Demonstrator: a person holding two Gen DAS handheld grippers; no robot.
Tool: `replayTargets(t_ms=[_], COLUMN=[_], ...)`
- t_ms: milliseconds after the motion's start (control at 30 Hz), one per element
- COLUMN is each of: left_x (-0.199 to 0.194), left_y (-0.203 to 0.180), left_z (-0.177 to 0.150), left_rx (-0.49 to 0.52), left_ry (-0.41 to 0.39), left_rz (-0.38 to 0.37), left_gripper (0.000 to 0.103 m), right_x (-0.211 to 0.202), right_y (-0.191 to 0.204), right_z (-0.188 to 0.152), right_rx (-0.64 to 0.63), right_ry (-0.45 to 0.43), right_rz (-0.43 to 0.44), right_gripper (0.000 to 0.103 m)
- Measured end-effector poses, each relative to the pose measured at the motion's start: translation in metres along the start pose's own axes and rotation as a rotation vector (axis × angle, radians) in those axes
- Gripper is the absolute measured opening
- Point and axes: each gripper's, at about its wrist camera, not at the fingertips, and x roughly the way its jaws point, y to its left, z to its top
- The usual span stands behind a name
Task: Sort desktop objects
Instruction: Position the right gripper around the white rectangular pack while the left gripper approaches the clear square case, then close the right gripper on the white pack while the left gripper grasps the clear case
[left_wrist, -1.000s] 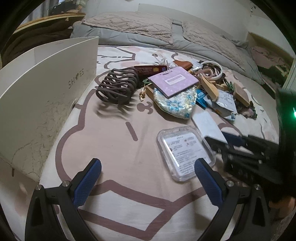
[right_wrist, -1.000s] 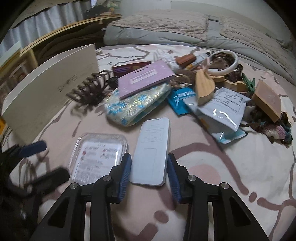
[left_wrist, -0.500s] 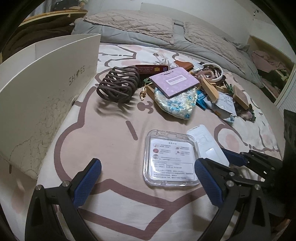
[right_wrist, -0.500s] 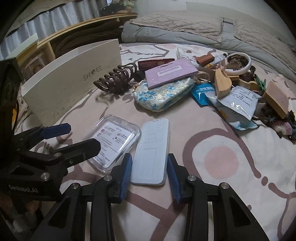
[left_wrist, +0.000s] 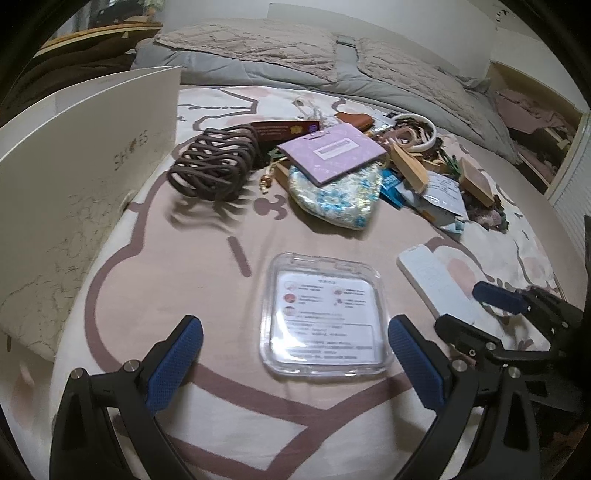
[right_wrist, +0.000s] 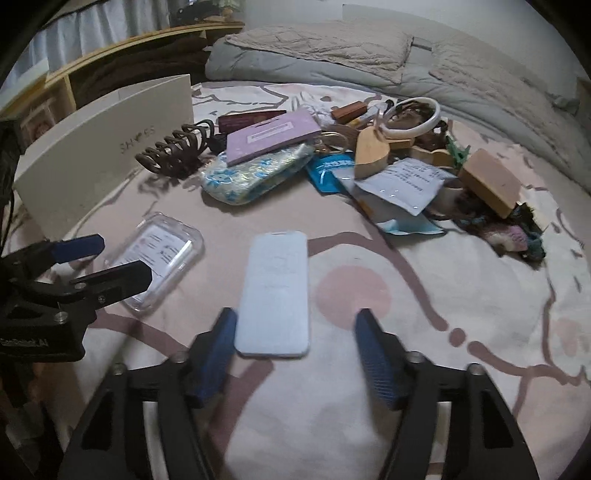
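Opening jaws of right gripper (right_wrist: 295, 354) release pale blue phone case (right_wrist: 275, 291), flat on bedsheet (right_wrist: 461, 295) beside clear plastic case (left_wrist: 325, 314). Left gripper (left_wrist: 295, 362) spread wide, empty, straddling clear case. Risk: left pad, near case edge, drags it on withdrawal.

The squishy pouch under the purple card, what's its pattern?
Blue flowers on shiny cream fabric, clearest in the right wrist view.

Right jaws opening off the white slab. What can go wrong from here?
1. The right gripper is opening with the flat white rectangular slab between its fingers; backing out may drag it.
2. The left gripper hovers open beside the clear square plastic case; both grippers are close and could collide.
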Motion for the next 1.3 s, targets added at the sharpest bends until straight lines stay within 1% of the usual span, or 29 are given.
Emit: replayTargets(t_ms=[67, 267, 500, 633, 767, 833, 867, 933, 1000, 1067, 1133, 1267, 1300], left_x=[0.001, 0.007, 0.018, 0.021, 0.022, 0.021, 0.021, 0.02, 0.02, 0.019, 0.018, 0.015, 0.013], left_y=[-0.003, -0.012, -0.02, -0.02, -0.018, -0.017, -0.017, -0.016, -0.017, -0.017, -0.016, -0.012, -0.009], left_z=[-0.001, -0.002, 0.001, 0.002, 0.002, 0.002, 0.002, 0.002, 0.002, 0.002, 0.003, 0.004, 0.004], left_rx=[0.012, 0.052, 0.07, 0.071, 0.06, 0.057, 0.055, 0.05, 0.051, 0.051, 0.045, 0.024, 0.015], left_ry=[-0.004, -0.006, -0.002, 0.005, 0.009, 0.006, 0.005, 0.005, 0.004, -0.002, -0.009, -0.016, -0.017], left_rz=[0.007, 0.038, 0.088, 0.104, 0.122, 0.127, 0.128, 0.129, 0.134, 0.137, 0.14, 0.144, 0.158], left_gripper=[0.101, 0.101, 0.101, 0.101, 0.102, 0.102, 0.102, 0.102, 0.1, 0.095, 0.09, 0.079, 0.078], right_x=[0.0, -0.002, 0.002, 0.003, 0.001, 0.0, 0.0, -0.001, -0.002, -0.001, 0.0, 0.003, 0.005], right_y=[-0.003, -0.017, -0.052, -0.066, -0.074, -0.075, -0.075, -0.074, -0.067, -0.058, -0.048, -0.033, -0.031], right_z=[0.001, 0.002, 0.0, 0.0, -0.001, 0.0, 0.0, 0.001, 0.003, 0.005, 0.009, 0.019, 0.021], right_rx=[0.007, 0.034, 0.189, 0.26, 0.307, 0.314, 0.321, 0.341, 0.341, 0.333, 0.315, 0.291, 0.293], right_ry=[0.003, 0.006, 0.022, 0.018, 0.011, 0.007, 0.006, 0.002, -0.002, -0.004, -0.008, -0.007, -0.006], right_rz=[-0.007, -0.079, -0.108, -0.154, -0.164, -0.157, -0.136, -0.063, -0.032, -0.014, -0.008, 0.002, 0.004], right_gripper=[0.069, 0.069, 0.069, 0.069, 0.069, 0.069, 0.069, 0.07, 0.07, 0.073, 0.08, 0.081, 0.082])
